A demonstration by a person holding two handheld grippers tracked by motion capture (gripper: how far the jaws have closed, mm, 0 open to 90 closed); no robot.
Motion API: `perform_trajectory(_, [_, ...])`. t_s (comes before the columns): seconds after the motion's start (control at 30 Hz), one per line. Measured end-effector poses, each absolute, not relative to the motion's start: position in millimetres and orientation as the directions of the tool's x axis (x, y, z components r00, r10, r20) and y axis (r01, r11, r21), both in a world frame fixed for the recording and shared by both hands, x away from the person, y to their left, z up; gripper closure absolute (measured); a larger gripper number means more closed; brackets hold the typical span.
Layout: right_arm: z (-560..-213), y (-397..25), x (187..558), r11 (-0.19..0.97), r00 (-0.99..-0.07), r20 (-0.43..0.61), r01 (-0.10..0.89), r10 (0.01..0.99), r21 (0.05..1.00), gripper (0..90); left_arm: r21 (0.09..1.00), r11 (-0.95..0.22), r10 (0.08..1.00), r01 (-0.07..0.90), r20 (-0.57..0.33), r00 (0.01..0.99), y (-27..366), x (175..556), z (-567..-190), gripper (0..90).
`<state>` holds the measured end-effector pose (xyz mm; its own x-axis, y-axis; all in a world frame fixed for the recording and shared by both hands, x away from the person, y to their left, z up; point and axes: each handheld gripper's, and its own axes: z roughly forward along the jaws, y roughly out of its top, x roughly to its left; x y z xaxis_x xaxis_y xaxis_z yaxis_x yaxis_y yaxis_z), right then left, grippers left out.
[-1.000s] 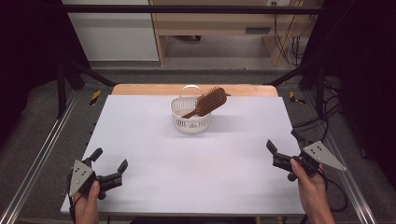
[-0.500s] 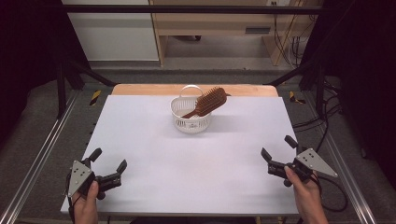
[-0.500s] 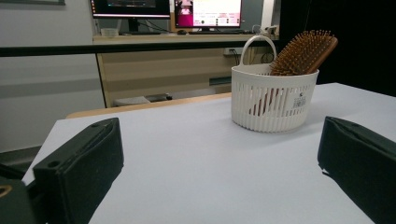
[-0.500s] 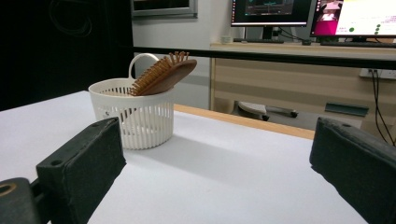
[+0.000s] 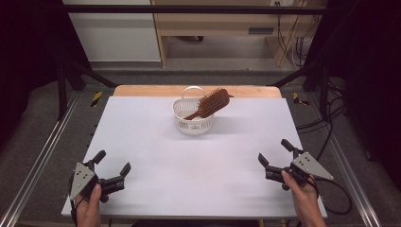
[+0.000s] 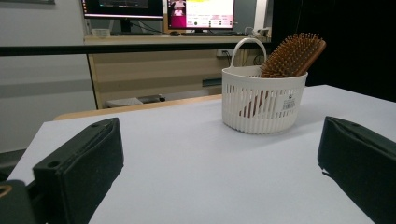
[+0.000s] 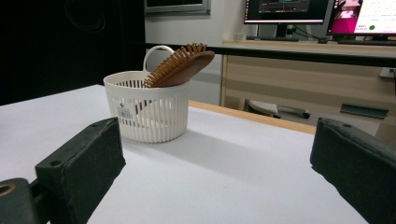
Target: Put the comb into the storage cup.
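Here, a white slotted basket (image 5: 193,119) is seen standing upright toward the far middle of the pale worktop (image 5: 156,156), well apart from both grippers. A wooden hairbrush (image 5: 212,103) is lodged in it at a tilt: the handle is sunk inside the basket, while the bristled head is propped on the rim and juts out beyond it toward the right of the high view. A small label is carried on the basket's wall, and a looped white handle rises at its far side. The left gripper (image 5: 112,169) is held by a hand (image 5: 88,208) at the near left corner of the worktop, its jaws spread wide with nothing between them; in the left gripper view the basket (image 6: 263,99) and hairbrush (image 6: 293,54) are framed far off between the two black pads. The right gripper (image 5: 275,152) is held by the other hand (image 5: 302,196) near the right edge of the worktop, likewise spread wide and empty, and the same basket (image 7: 147,111) with its hairbrush (image 7: 180,64) is seen in the right gripper view, at the left, beyond the jaws. Neither gripper is touching basket or hairbrush. A strip of bare wood is left showing along the worktop's far edge.
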<state>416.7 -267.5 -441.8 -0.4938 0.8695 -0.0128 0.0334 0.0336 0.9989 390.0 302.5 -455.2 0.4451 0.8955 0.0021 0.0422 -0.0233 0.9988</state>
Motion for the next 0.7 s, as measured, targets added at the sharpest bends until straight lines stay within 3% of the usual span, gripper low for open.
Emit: perform_trajectory(0.7, [-457.9, -242.1, 423.3, 0.055, -0.535, -0.027, 0.036, 0.844, 0.998, 2.7, 0.999, -0.013, 0.888, 0.049, -0.011, 0.46, 295.0, 389.8, -455.0, 0.2])
